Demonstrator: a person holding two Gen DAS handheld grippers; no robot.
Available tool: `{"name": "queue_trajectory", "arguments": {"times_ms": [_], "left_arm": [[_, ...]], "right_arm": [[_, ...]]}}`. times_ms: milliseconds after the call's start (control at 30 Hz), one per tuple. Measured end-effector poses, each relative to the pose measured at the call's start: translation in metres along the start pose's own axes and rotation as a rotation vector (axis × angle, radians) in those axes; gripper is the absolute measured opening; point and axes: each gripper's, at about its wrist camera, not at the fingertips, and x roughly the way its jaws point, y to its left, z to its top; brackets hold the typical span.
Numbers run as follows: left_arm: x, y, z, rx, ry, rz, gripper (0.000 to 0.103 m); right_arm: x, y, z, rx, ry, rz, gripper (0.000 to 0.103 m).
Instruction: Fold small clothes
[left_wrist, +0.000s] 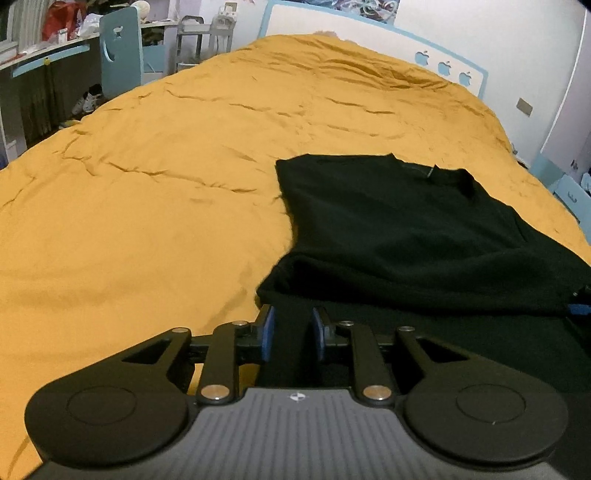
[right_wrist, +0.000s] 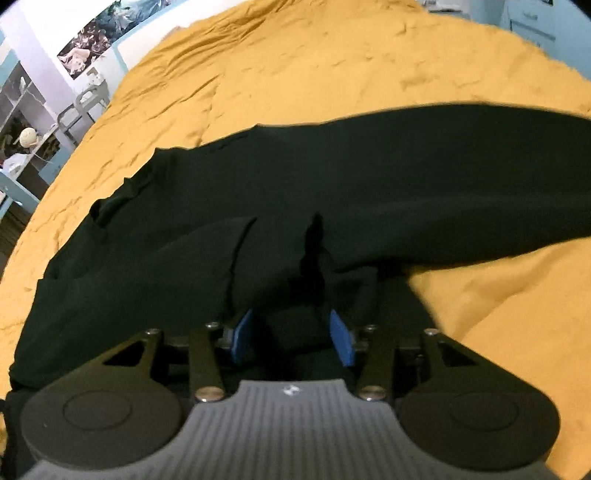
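The black shirt (left_wrist: 406, 236) lies on the yellow bedspread (left_wrist: 147, 203), partly folded: in the left wrist view a doubled layer sits ahead of the tongs and to their right, its collar at the far end and its thick folded edge running across just beyond the fingertips.

The left tongs (left_wrist: 291, 332) stand a little apart, blue pads showing on both sides. Dark cloth lies in the gap, but the pads do not look pressed on it; I judge them released or nearly so.

The right tongs (right_wrist: 291, 332) are parted wider, about halfway, with a bunch of shirt (right_wrist: 332, 177) heaped between and over the fingers. The pads stand clear of the cloth, so this looks like a let-go rather than a grip.

From the right tongs the shirt stretches as a long band across the view, running from near left to far right, so its long axis lies crosswise to the fingers. From the left tongs it runs away forward and rightward.

Both tongs sit at the near edge. The right is deeper in the cloth; the left is at its left corner, with bare bedspread to its left. The next fold probably turns on that near edge being carried forward along the length toward the collar.
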Motion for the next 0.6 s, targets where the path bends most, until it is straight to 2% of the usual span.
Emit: {"name": "queue_trajectory", "arguments": {"times_ms": [33, 67, 167, 267, 367, 500, 533, 567, 600], "left_arm": [[-0.001, -0.002, 0.000, -0.001, 0.002, -0.003, 0.024], [-0.002, -0.004, 0.001, -0.001, 0.003, -0.006, 0.024], [-0.006, -0.010, 0.005, 0.018, -0.006, -0.017, 0.024], [-0.008, -0.013, 0.007, 0.009, -0.020, -0.052, 0.024], [-0.004, -0.018, 0.011, -0.003, -0.035, -0.074, 0.024], [0.000, -0.026, 0.015, -0.010, -0.035, -0.110, 0.024], [0.000, -0.029, 0.017, -0.007, -0.037, -0.116, 0.024], [0.000, -0.032, 0.019, -0.004, -0.044, -0.124, 0.025], [0.002, -0.035, 0.021, 0.000, -0.053, -0.136, 0.029]], "right_arm": [[0.002, 0.003, 0.000, -0.021, -0.004, -0.024, 0.033], [0.003, 0.004, 0.000, -0.031, -0.006, -0.050, 0.011], [-0.022, -0.003, 0.001, 0.025, -0.020, -0.011, 0.004], [-0.046, -0.010, -0.007, 0.031, -0.031, 0.002, 0.002], [-0.046, -0.020, -0.020, 0.042, -0.001, -0.004, 0.002], [-0.047, -0.022, -0.029, 0.044, 0.031, -0.054, 0.003], [-0.052, -0.018, -0.028, 0.047, 0.033, -0.097, 0.004], [-0.059, -0.014, -0.026, 0.055, 0.015, -0.137, 0.011], [-0.069, -0.009, -0.024, 0.061, -0.025, -0.140, 0.016]]}}
